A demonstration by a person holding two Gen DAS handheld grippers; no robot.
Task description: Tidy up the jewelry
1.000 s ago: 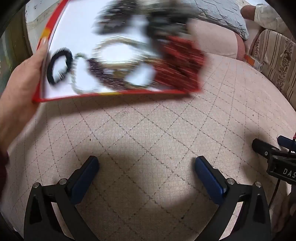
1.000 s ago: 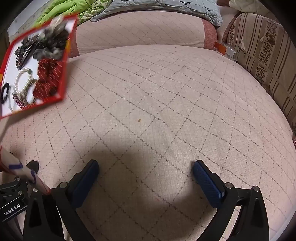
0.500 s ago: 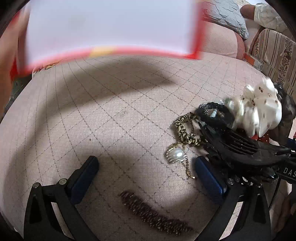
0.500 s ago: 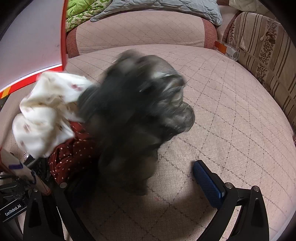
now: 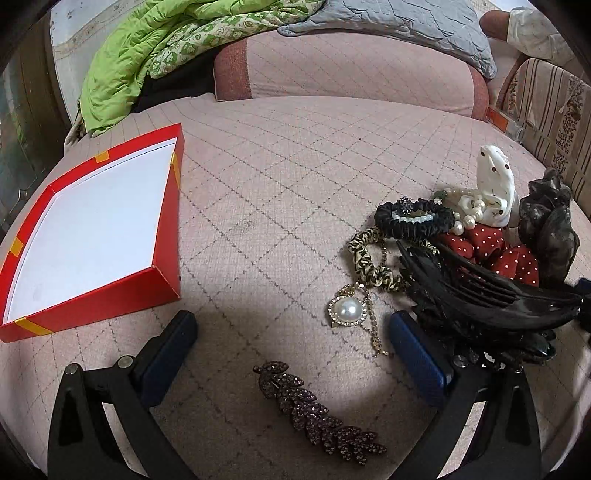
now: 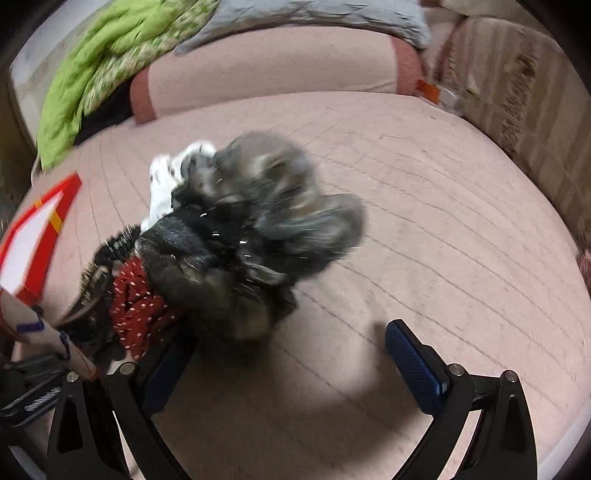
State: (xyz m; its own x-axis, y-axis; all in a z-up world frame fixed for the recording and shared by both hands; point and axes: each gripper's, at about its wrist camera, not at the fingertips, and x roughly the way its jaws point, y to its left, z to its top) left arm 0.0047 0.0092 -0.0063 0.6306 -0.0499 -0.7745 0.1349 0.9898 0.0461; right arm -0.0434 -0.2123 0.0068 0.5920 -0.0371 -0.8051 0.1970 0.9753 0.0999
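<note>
An empty red box with a white inside lies on the pink quilted bed at the left; its corner also shows in the right wrist view. A heap of jewelry and hair pieces lies at the right: a pearl pendant on a chain, a dark leaf-shaped hair clip, a black scrunchie, a big black claw clip, a red dotted scrunchie, a white one. My left gripper is open above the leaf clip. My right gripper is open; the blurred dark heap lies just ahead of its left finger.
A green blanket and a grey pillow lie at the back on a pink bolster. A striped seat stands at the right. The other gripper's body shows at the lower left of the right wrist view.
The hand-held box tipped and the jewelry fell onto the bed at the right. The box now lies empty at the left. The right view is shifting.
</note>
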